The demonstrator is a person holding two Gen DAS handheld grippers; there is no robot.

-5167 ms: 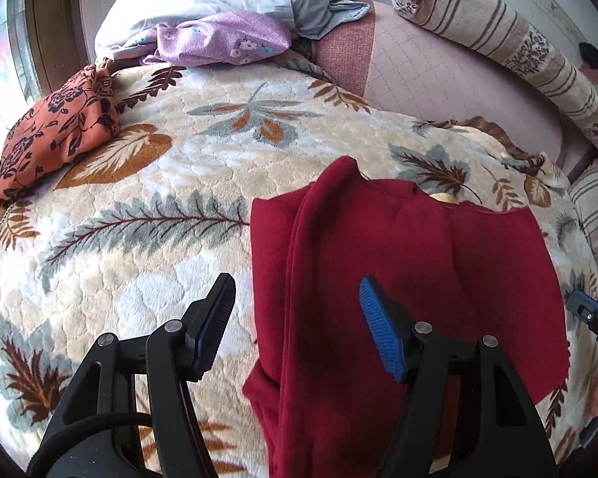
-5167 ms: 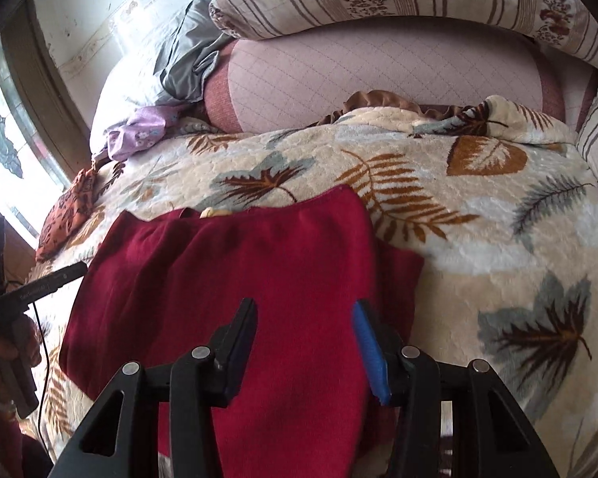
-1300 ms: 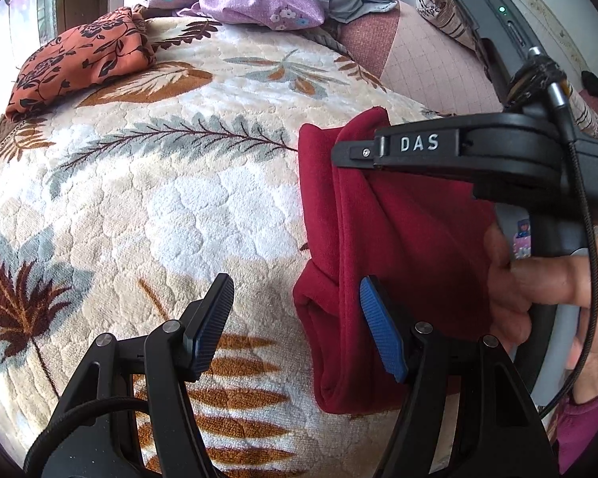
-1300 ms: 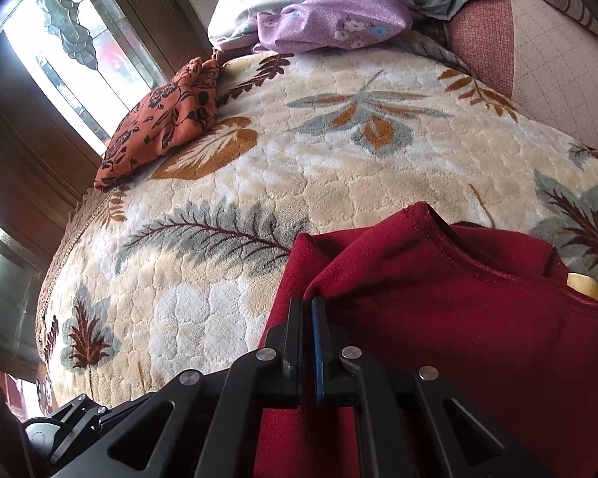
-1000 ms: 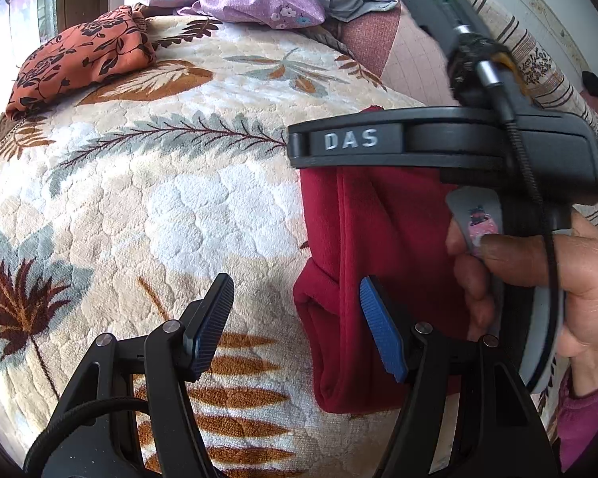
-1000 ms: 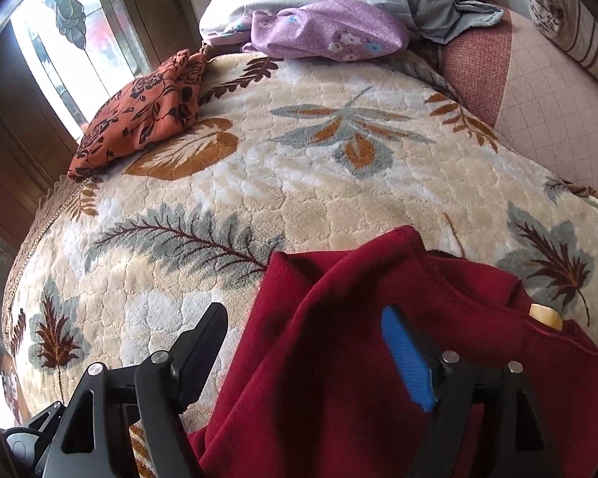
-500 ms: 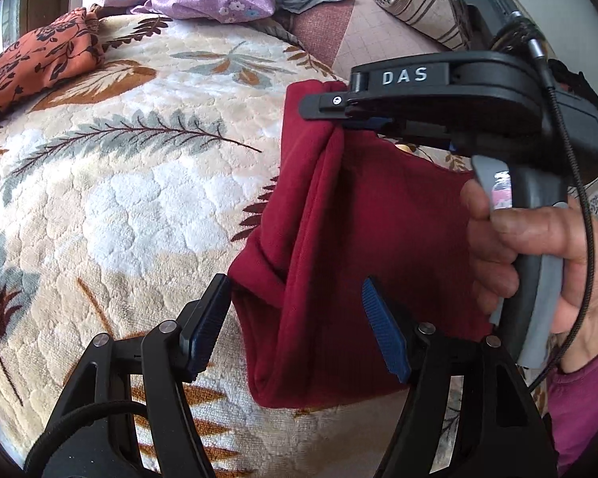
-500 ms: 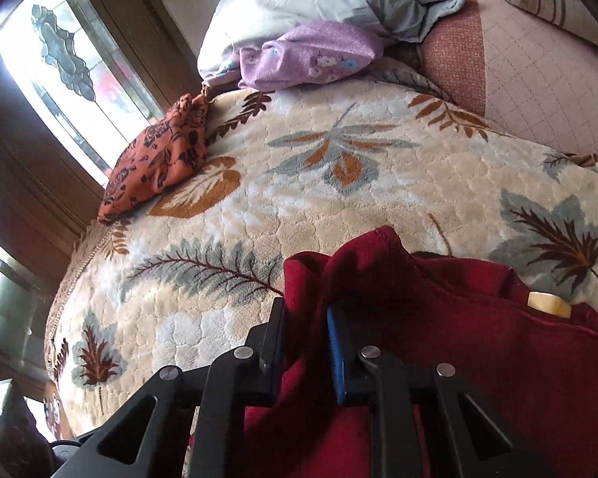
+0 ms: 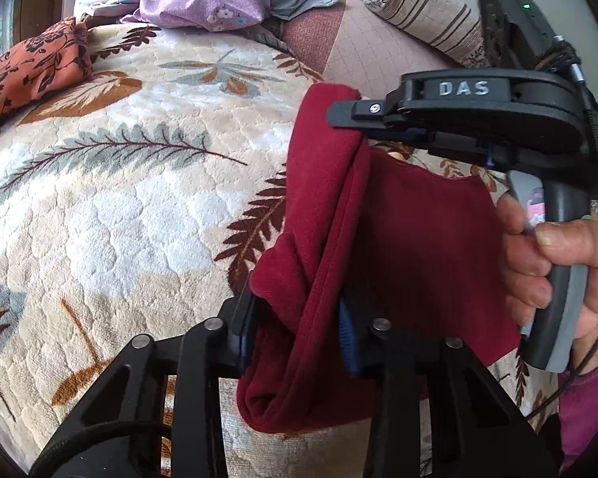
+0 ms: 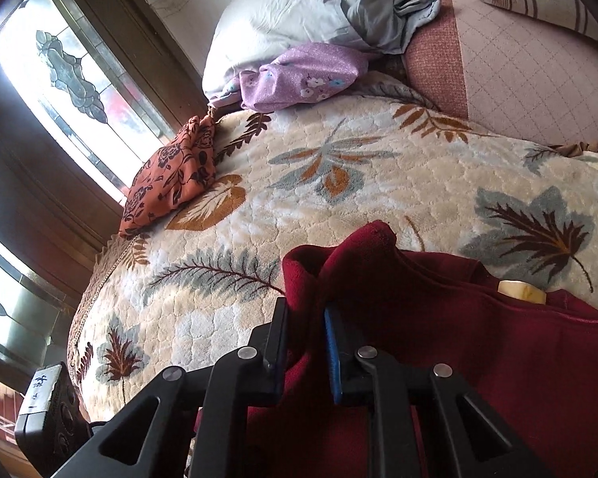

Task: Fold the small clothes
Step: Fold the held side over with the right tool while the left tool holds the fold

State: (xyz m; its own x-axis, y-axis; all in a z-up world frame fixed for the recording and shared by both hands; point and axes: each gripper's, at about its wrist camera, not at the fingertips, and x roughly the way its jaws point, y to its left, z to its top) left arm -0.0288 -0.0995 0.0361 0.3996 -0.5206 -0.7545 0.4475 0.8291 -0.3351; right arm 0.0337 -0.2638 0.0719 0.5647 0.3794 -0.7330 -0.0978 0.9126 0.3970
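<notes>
The raised letters "DAS" are read on the black body of the right gripper, as seen from the left wrist view. A white label is seen on a dark device at the lower left (its handwritten marks cannot be made out).

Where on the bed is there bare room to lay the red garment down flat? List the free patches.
Free: the wide stretch of leaf-print blanket between the red garment and the orange floral cloth; also the strip toward the purple floral cloth. Crowded: the head of the bed, with the grey bedding and striped bolster.
</notes>
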